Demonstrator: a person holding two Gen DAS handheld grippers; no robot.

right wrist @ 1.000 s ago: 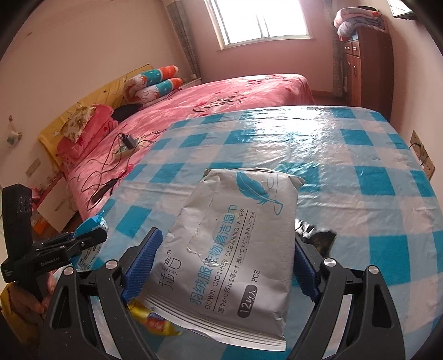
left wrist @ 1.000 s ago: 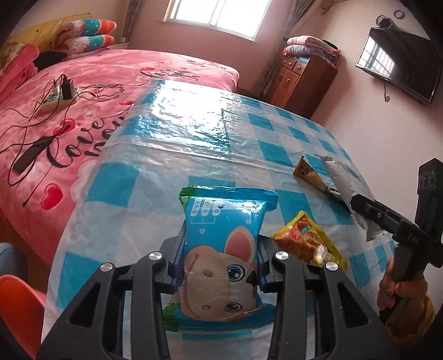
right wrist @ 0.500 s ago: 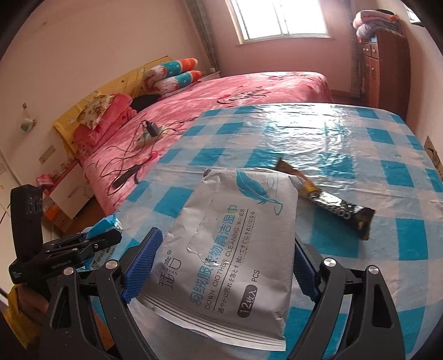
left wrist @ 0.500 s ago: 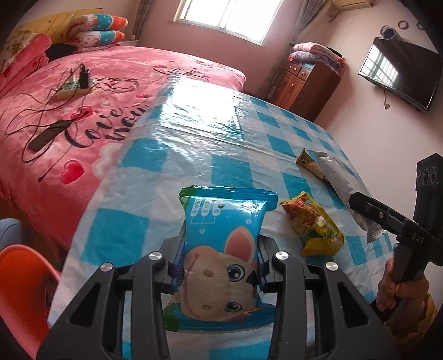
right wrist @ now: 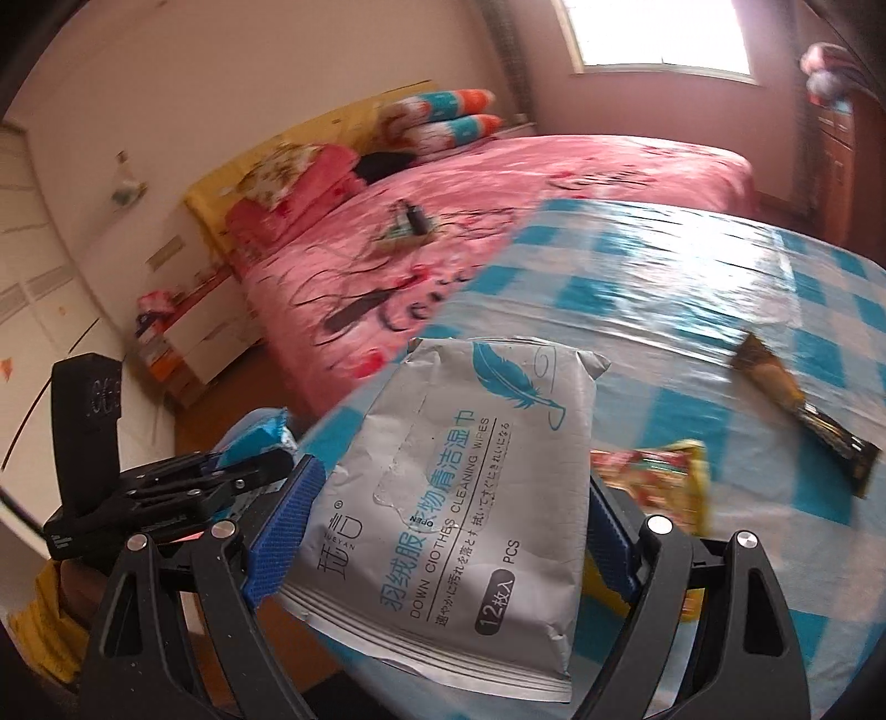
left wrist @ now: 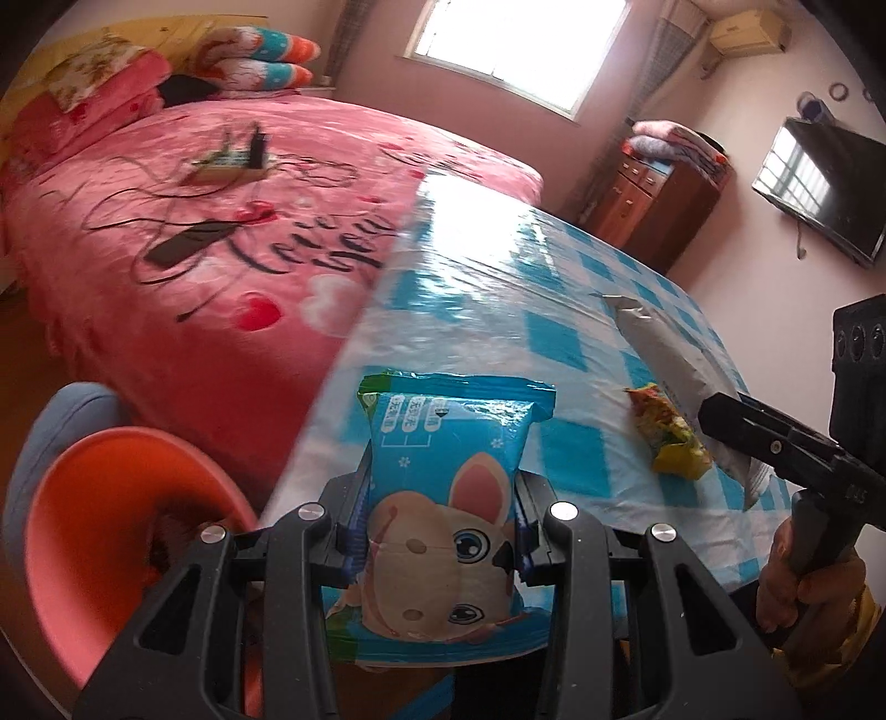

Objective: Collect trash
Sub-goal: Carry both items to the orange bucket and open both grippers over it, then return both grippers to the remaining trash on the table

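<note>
A blue rabbit-printed packet (left wrist: pixel 443 515) is clamped in the left gripper (left wrist: pixel 440 523) over the checkered table's (left wrist: pixel 498 310) near edge. A grey wipes pack (right wrist: pixel 459 476) is pinched in the right gripper (right wrist: pixel 443 515), partly hiding a yellow wrapper (right wrist: pixel 659 476). An orange bin (left wrist: pixel 111 531) beside the table is cut off.

Pink bed (left wrist: pixel 232 232) with power strip (left wrist: pixel 230 160) and cables; striped pillows (left wrist: pixel 260 61); wooden cabinet (left wrist: pixel 659 205); wall television (left wrist: pixel 819 191); window (left wrist: pixel 515 50).
</note>
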